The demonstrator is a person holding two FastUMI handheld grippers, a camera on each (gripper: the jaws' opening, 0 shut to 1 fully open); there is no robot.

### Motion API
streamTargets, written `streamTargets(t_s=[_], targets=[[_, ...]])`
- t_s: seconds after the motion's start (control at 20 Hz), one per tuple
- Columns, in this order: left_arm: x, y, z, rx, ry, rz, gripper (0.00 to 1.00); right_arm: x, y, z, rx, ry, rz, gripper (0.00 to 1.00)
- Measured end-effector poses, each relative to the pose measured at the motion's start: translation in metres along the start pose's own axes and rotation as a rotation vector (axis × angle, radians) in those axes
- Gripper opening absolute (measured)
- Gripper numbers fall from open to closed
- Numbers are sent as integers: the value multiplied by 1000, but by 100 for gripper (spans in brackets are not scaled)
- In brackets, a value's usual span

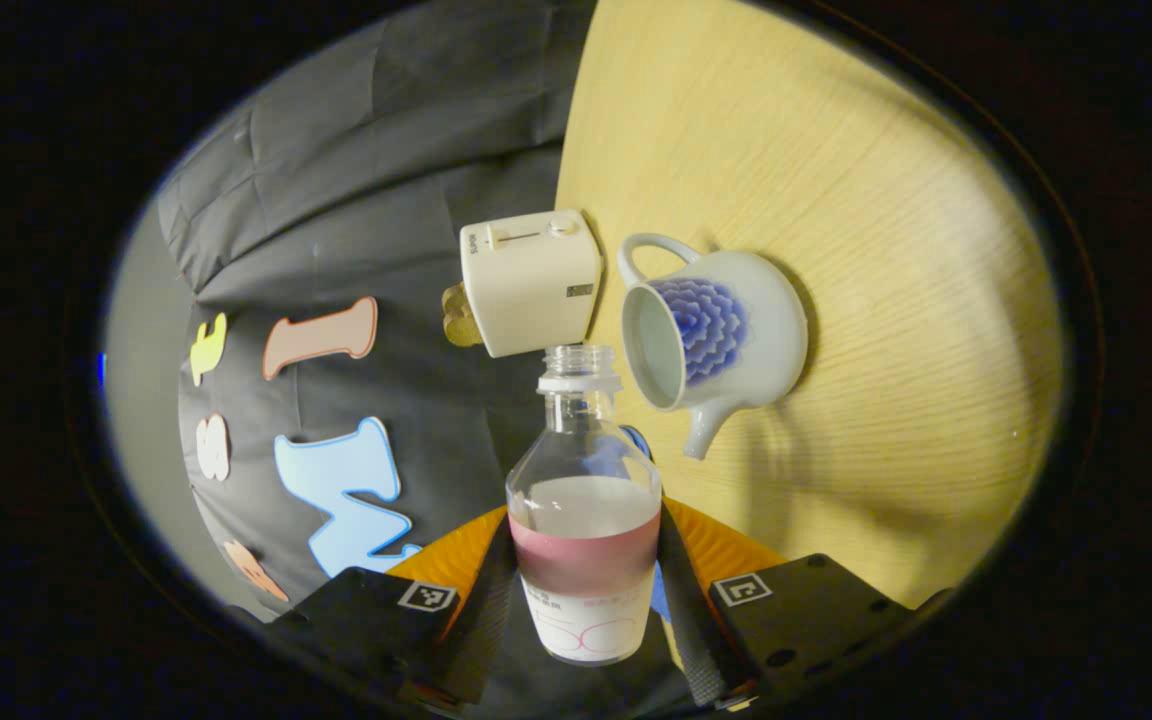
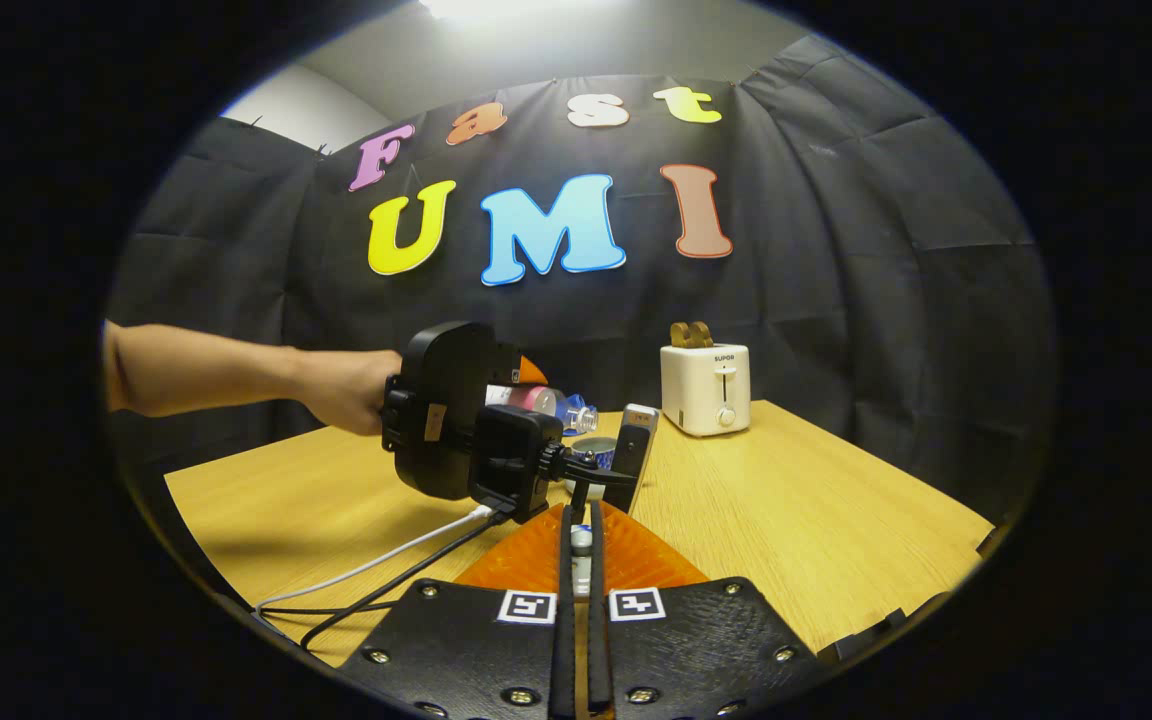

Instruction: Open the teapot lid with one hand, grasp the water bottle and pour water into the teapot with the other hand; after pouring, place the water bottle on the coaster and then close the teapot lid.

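Two grippers are at work over the wooden table (image 1: 886,250), which is the biggest thing I can see and carries everything else. A cream toaster (image 1: 531,282) stands at the back of it, close to the dark cloth wall, with slices of bread poking from its top.

Just beside the toaster is the white teapot (image 1: 736,330) with a blue flower pattern. Its mouth is uncovered and, in the left gripper view, I look straight into its pale inside; its spout points toward my gripper.

The left gripper (image 1: 586,600) has both fingers pressed on the lower body of the water bottle (image 1: 584,510), which is uncapped and partly full. The bottle's open neck sits near the teapot's rim and the toaster's corner. In the right gripper view, a hand (image 2: 341,390) holds that gripper above the table with the bottle tipped over on its side.

The right gripper (image 2: 581,545) has its fingers drawn nearly together, pinching a small white piece that I take to be the lid (image 2: 582,541), held above the table.
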State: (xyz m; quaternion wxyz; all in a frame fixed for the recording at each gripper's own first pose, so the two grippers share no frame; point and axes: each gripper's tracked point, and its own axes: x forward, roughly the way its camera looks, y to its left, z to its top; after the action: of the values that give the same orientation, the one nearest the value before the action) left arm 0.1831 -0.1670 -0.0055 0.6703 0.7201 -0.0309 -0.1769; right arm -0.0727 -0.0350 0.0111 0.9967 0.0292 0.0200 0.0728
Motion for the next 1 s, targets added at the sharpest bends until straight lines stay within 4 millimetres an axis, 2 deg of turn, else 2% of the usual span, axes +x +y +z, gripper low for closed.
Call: streamTargets(t_s=[0.15,0.3,0.35,0.45,0.55,0.7,0.8,0.9,1.0], targets=[[-6,-1,-11,-189,2,2,84,-9,3,25,16,-60,6,5],[-19,11,-29,-381,-10,44,84,-17,2,47,6,-106,-1,5],[-25,14,-40,-459,-11,55,84,-17,2,53,5,-117,-4,5],[-38,15,-75,-604,31,74,84,-19,5,67,10,-142,1,5],[-60,16,-101,-749,35,116,84,-14,12,75,-32,-165,1,5],[-97,24,-138,-1084,-1,177,84,6,27,69,-29,-148,36,5],[-113,24,-155,-1278,-34,201,85,24,35,57,-14,-120,59,5],[-120,18,-178,-1429,-34,228,85,42,45,42,-1,-83,85,5],[-116,10,-196,-1532,-38,246,84,57,53,29,4,-57,105,5]])
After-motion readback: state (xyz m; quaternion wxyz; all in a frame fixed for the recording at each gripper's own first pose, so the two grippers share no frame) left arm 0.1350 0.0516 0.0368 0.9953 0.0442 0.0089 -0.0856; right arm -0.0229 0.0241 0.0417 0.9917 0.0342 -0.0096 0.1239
